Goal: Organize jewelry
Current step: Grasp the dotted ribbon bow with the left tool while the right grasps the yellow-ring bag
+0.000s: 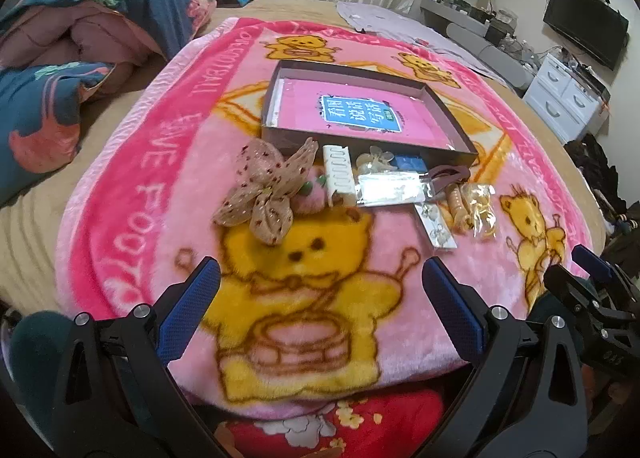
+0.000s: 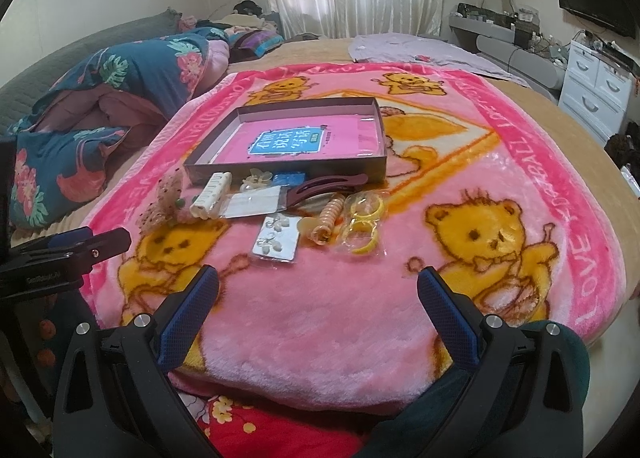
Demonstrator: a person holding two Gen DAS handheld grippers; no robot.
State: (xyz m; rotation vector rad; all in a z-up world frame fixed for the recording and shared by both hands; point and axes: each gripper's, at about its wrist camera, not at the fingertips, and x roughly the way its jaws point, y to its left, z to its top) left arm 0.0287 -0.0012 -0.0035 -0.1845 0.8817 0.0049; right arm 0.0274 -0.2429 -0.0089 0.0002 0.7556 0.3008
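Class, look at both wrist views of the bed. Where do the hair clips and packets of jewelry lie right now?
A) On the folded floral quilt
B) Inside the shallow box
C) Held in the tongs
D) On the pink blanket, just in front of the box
D: the dark red hair clip and packet of yellow rings lie on the pink blanket by the near wall of the shallow box, which holds only a pink book.

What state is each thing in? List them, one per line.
Left tool: open, empty.
Right tool: open, empty.
Box: open, no lid, holds only a pink card.
Bow: outside the box, on the blanket.
Brown clip: shut, outside the box.
Yellow rings: bagged, on the blanket.
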